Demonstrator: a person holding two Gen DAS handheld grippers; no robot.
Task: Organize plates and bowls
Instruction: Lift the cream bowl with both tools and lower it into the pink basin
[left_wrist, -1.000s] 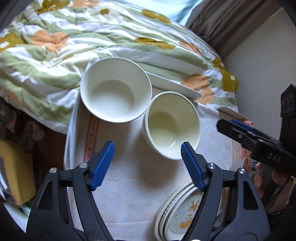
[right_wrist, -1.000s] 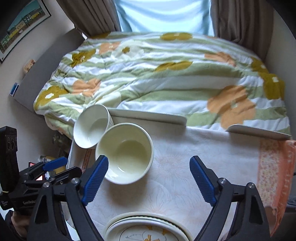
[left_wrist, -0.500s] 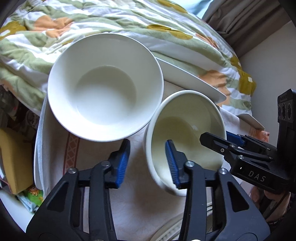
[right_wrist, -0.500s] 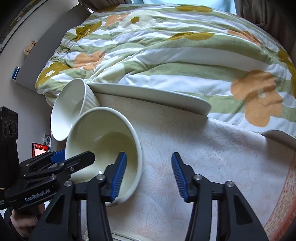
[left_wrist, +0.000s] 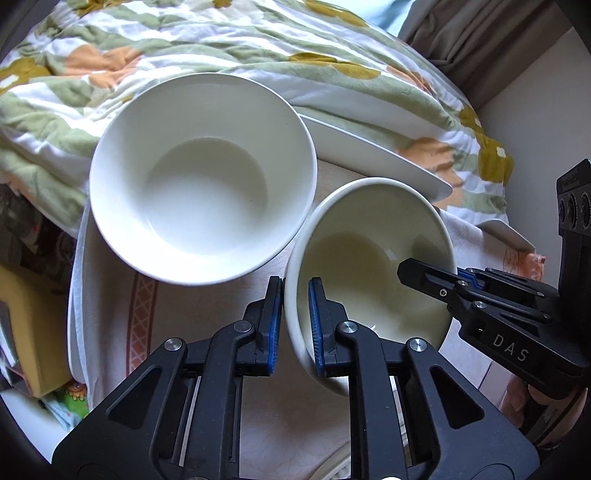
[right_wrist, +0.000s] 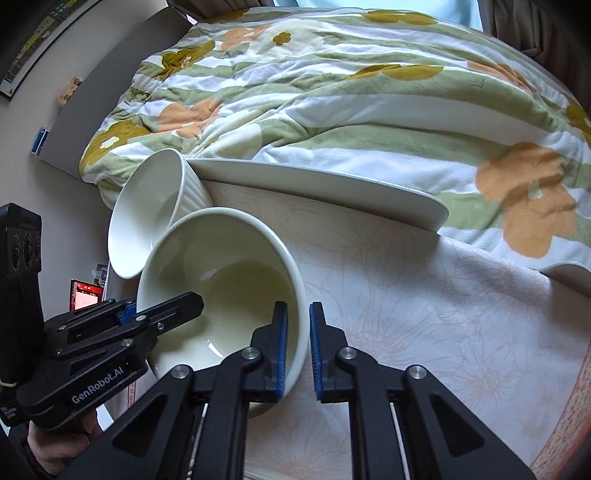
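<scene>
Near the left edge of the cloth-covered table (right_wrist: 424, 302), toward its far side, sat the cream bowl (left_wrist: 369, 254), gripped from both sides at once. Both grippers were clamped on its rim, each with one blue pad inside the bowl and one outside against the wall. The left gripper (left_wrist: 295, 321) pinched the rim on the side facing the white bowl (left_wrist: 203, 177), while the right gripper (right_wrist: 297, 347) pinched the opposite rim, the side facing the open middle of the table. In the left wrist view the right gripper (left_wrist: 424, 273) reached in over the cream bowl from the right; in the right wrist view the left gripper (right_wrist: 184, 306) did the same from the left.

Just beside the cream bowl, in the far left corner, the white bowl showed a ribbed outer wall; whether the two touched could not be told. Along the far edge lay a long white platter (right_wrist: 332, 184), against a flowered quilt (right_wrist: 332, 92). At the near edge, a plate's rim (left_wrist: 332, 465) barely showed.
</scene>
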